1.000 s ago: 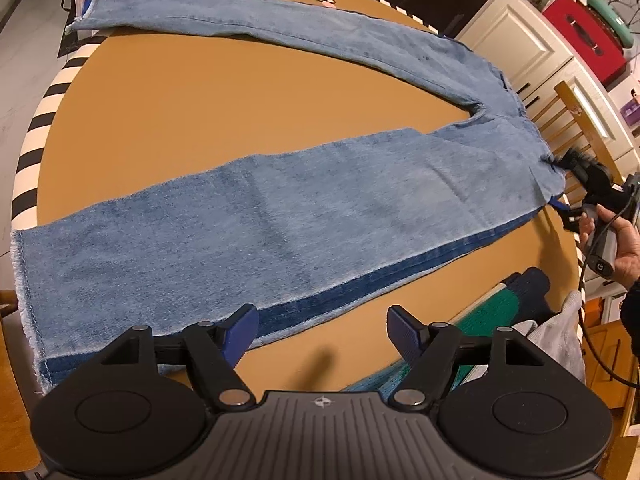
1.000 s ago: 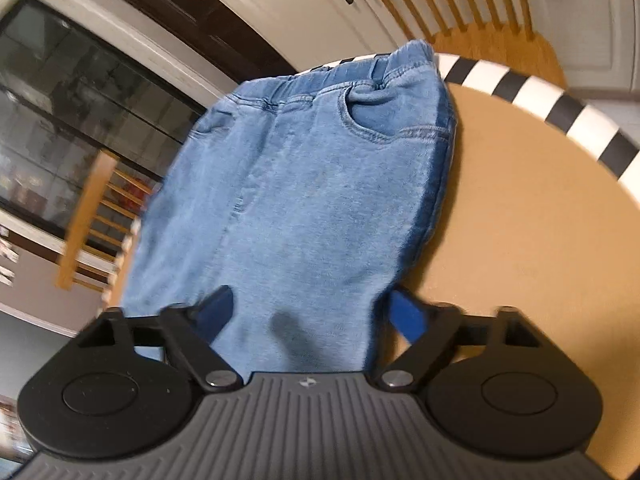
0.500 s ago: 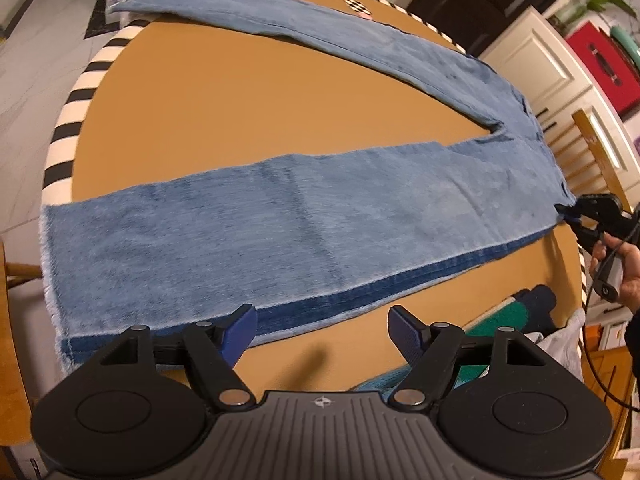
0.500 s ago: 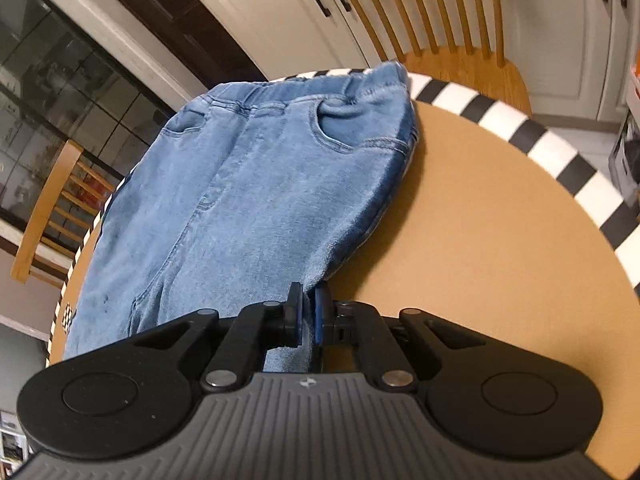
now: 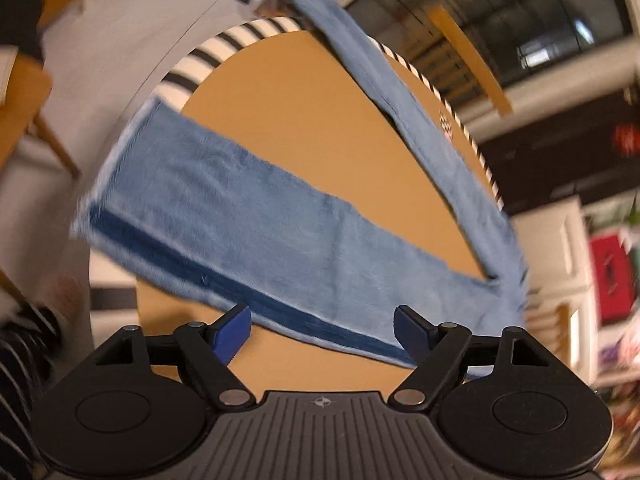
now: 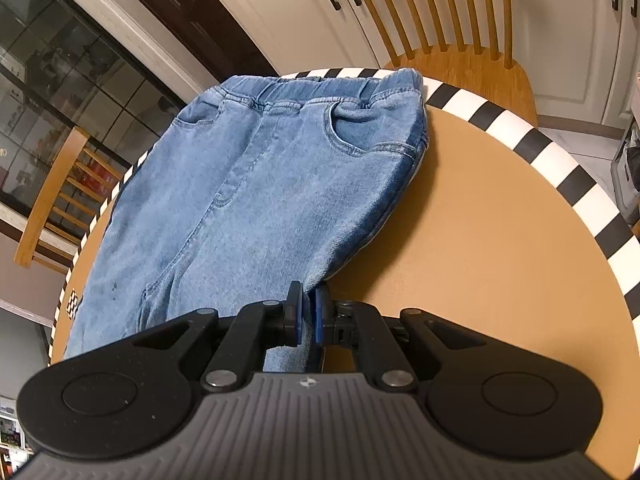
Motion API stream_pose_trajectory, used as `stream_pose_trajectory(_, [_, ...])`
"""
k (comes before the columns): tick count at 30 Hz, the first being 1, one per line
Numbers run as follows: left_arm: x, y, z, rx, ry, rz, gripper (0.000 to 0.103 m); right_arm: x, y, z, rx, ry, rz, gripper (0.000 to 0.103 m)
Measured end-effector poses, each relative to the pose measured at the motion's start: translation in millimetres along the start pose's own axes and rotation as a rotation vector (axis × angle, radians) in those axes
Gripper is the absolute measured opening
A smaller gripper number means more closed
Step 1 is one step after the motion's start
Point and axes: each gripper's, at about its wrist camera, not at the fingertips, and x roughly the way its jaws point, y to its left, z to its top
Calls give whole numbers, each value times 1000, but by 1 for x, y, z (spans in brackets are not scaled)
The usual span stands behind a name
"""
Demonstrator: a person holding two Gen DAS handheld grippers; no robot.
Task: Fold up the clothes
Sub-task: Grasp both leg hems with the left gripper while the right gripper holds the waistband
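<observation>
right gripper [image 6: 307,312] clamped on near side edge of jeans [image 6: 256,184] spread across round table [image 6: 460,240], left gripper [image 5: 322,330] jaws apart, just widened (nothing between), over near leg.

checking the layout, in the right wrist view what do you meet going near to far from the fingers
right gripper shut on the jeans' side edge → jeans, legs to waistband → striped table rim → wooden chair → white cabinets

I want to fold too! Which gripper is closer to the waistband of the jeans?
Right. The right gripper is shut on the jeans just below the waistband. The left gripper hovers open down by the near leg, touching nothing.
</observation>
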Motion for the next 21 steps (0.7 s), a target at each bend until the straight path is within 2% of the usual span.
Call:
stream_pose_trajectory(4, [-3, 15, -1, -174, -21, -1, 82, 2, 3, 3, -19, 21, -11, 7])
stream_pose_trajectory(10, [-5, 55, 2, -395, -54, 97, 81, 2, 4, 8, -18, 38, -7, 7])
stream_pose_trajectory(11, [-3, 60, 2, -412, -66, 109, 81, 2, 3, 8, -12, 38, -5, 7])
stream_pose_trajectory(17, [5, 60, -3, -437, -125, 39, 80, -2, 1, 5, 21, 40, -8, 8])
stream_pose_trajectory(21, [15, 51, -2, -465, -149, 19, 82, -6, 8, 2, 5, 37, -29, 10])
